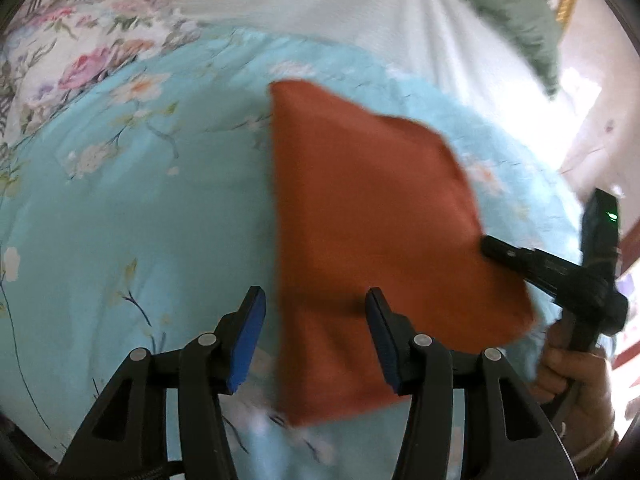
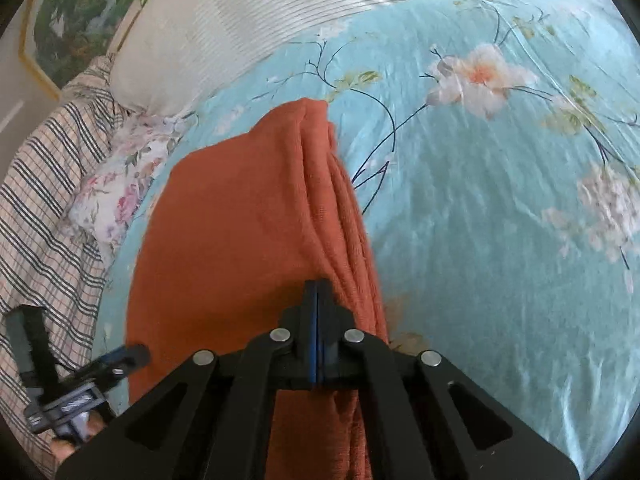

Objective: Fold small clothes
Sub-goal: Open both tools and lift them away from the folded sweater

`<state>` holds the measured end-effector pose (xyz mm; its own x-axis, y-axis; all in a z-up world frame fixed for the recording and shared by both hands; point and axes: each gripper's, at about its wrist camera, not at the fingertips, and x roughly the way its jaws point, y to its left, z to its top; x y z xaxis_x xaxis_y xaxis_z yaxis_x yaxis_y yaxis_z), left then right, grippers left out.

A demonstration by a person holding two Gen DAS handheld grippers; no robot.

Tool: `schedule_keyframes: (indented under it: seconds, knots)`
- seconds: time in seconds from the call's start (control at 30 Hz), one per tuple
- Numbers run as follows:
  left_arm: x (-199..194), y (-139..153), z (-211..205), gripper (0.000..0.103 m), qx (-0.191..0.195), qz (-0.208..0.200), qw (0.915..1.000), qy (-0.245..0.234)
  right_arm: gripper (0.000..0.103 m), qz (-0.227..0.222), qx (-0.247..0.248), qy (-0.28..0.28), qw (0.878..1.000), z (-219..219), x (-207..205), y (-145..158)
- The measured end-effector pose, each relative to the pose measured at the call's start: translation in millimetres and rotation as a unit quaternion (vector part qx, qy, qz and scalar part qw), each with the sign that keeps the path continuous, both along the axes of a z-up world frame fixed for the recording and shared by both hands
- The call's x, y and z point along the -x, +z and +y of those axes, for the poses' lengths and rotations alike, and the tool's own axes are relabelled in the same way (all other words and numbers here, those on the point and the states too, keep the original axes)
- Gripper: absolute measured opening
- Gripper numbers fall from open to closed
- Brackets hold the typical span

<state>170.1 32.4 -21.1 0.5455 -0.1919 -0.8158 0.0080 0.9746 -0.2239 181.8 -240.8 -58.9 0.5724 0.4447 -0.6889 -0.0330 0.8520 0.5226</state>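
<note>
Pinching a layered edge of the orange cloth (image 2: 240, 240) mid-bed, the right claw (image 2: 317, 292) is clamped shut; the left claw (image 1: 316, 320) hovers apart above it. Folding looks partly done, final folds remaining.

We find no text, label, brand or number that can be read in either view. The right claw (image 1: 490, 250) carries a small pale marking on its black arm in the left wrist view, but it is too blurred for us to read. The bedspread (image 2: 500, 240) and the orange cloth (image 2: 240, 220) show only pattern and plain weave, with no lettering.
</note>
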Motion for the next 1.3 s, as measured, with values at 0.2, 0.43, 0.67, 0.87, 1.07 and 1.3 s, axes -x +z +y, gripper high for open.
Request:
schedule_keyframes:
  seconds: [0.2, 0.43, 0.67, 0.87, 1.07, 1.3]
  knots:
    - [-1, -6, -2, 0.056, -0.012, 0.006, 0.9999, 0.004, 0.003, -0.019, -0.008, 0.018, 1.0, 0, 22, 25]
    - [34, 7, -11, 0.071, -0.027, -0.016, 0.9995, 0.007, 0.06, -0.052, 0.007, 0.041, 0.998, 6, 56, 54]
    - [72, 18, -7, 0.084, -0.042, -0.024, 0.9985, 0.027, 0.065, -0.056, 0.064, 0.062, 0.994, 9, 97, 56]
    - [102, 13, -10, 0.084, -0.119, -0.027, 0.992, 0.033, 0.088, -0.045, 0.129, 0.107, 0.985, 22, 131, 42]
    - [124, 13, -19, 0.084, -0.175, -0.033, 0.984, 0.011, 0.089, -0.028, 0.141, 0.143, 0.979, 30, 148, 32]
    - [125, 37, -25, 0.087, -0.189, -0.058, 0.9803, -0.001, 0.1, -0.061, 0.152, 0.16, 0.973, 34, 153, 57]
